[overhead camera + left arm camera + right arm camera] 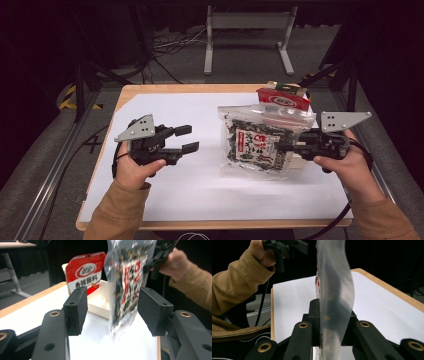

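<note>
Right tongs point(280, 146): I hold them clamped on the right edge of the clear seaweed bag point(257, 142), which hangs upright above the table point(165, 200).
Left tongs point(187, 139): parted, nothing between them, well apart to the left of the bag.
Bag position: in front of the red pouch point(282, 98) and white box point(100, 300).
Step in hand: I judge it a 1-handed carry, so I keep the grip firm and the bag clear of the pouch.

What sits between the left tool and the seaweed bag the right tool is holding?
Nothing visible: the left tool stands open, with bare white table up to the seaweed bag clamped in the right tool.
</note>
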The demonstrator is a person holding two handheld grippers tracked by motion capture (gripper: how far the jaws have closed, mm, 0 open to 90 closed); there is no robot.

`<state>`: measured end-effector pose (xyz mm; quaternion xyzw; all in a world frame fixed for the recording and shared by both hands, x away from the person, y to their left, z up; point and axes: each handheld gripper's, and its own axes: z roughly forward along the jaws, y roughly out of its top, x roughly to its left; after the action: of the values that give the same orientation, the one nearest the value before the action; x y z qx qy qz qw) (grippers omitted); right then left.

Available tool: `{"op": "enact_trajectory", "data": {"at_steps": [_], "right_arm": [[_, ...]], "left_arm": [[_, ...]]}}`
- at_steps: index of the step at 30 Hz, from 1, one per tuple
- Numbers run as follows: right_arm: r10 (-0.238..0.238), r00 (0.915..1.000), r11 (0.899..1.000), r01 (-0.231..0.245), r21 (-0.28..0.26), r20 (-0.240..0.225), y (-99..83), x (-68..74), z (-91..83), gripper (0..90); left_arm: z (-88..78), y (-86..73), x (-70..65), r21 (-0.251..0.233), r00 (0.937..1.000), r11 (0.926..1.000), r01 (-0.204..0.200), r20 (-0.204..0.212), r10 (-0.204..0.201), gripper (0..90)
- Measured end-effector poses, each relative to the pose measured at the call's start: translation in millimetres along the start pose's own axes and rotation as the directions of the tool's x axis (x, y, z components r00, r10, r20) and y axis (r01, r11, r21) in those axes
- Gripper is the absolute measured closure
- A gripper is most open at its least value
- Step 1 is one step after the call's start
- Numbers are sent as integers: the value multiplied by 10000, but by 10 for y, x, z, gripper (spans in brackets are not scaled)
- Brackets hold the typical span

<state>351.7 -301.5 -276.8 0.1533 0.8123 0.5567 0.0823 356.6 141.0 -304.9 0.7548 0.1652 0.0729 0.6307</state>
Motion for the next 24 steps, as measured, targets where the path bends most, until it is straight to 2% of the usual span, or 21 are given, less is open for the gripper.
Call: {"op": "enact_trajectory", "data": {"at_steps": [7, 9, 22, 24], "right_arm": [[63, 9995, 9991, -50, -427, 309, 66, -52, -159, 757], [75, 9991, 9987, -53, -507, 428, 90, -64, -204, 758], [86, 9933, 9966, 10, -828, 1152, 200, -123, -398, 758], [61, 9910, 9965, 51, -836, 1338, 211, -131, -431, 757]], "left_arm": [[-49, -73, 30, 317, 9994, 9990, 302, -167, -297, 420], [-55, -79, 42, 424, 9996, 9989, 217, -188, -209, 419], [-43, -140, 96, 651, 9975, 9962, 576, -439, -548, 353], [-41, -143, 102, 664, 9976, 9963, 537, -482, -505, 341]]}}
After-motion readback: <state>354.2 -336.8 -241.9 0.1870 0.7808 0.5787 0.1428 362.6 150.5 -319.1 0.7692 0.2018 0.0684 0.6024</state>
